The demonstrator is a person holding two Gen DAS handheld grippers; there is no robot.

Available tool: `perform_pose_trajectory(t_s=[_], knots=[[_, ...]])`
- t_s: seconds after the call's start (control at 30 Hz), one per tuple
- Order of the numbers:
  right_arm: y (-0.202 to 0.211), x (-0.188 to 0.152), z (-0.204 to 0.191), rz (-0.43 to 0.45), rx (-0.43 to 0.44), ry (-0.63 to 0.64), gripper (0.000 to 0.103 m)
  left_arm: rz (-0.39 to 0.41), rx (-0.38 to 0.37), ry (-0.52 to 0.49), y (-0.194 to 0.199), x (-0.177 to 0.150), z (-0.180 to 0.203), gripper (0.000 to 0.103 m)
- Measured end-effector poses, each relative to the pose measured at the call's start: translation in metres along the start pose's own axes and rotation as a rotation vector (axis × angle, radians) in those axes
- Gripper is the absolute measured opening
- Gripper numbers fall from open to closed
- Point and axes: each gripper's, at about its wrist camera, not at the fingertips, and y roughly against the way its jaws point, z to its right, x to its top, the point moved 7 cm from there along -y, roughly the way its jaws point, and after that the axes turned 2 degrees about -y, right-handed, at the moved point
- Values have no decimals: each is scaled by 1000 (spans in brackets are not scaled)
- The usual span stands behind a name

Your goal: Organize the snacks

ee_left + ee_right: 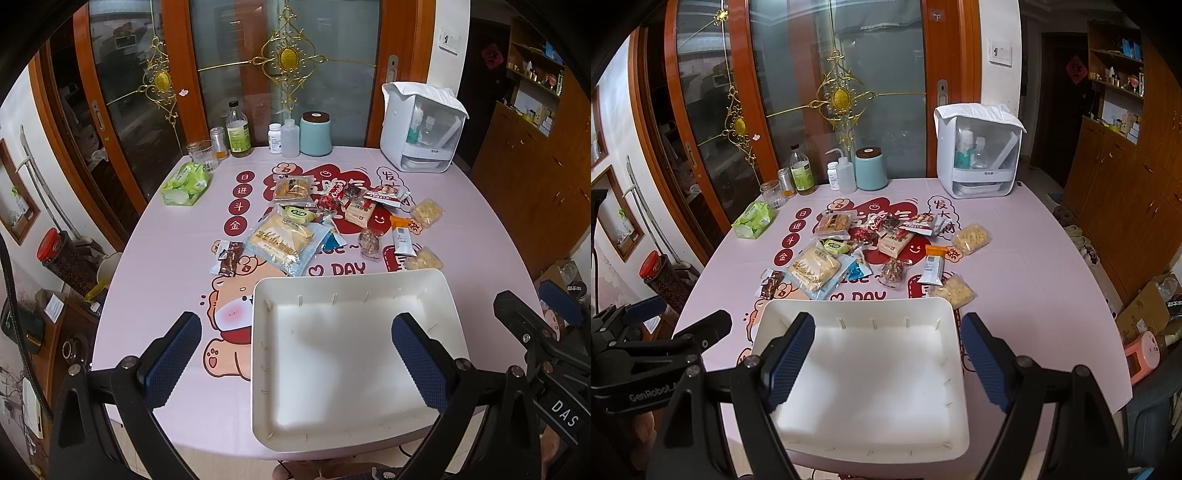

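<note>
An empty white bin [351, 354] [864, 373] sits at the near edge of the pink table. Beyond it lies a scatter of wrapped snacks: a large clear bag of yellow cakes [282, 240] [814, 271], a brown bar [226, 257], a white bar [403, 240] [932, 269], two bags of pale crackers [426, 212] [971, 238] and several small packets. My left gripper [297, 358] hovers open over the bin's left rim, nothing between its blue fingers. My right gripper [886, 363] hangs open above the bin, also holding nothing.
At the table's far edge stand a glass [201, 153], bottles [238, 129], a teal canister [316, 133] and a white dispenser box [421, 127]. A green tissue pack [186, 182] lies at the far left. Glass doors rise behind; wooden cabinets [1126, 192] stand on the right.
</note>
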Motion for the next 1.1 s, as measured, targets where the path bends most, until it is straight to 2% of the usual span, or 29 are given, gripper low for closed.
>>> perform_pose_trajectory(t_s=[1.1], knots=[[7,-1,-5,2,-3,-6,82,3,-1,3,-1,-2,0,102]])
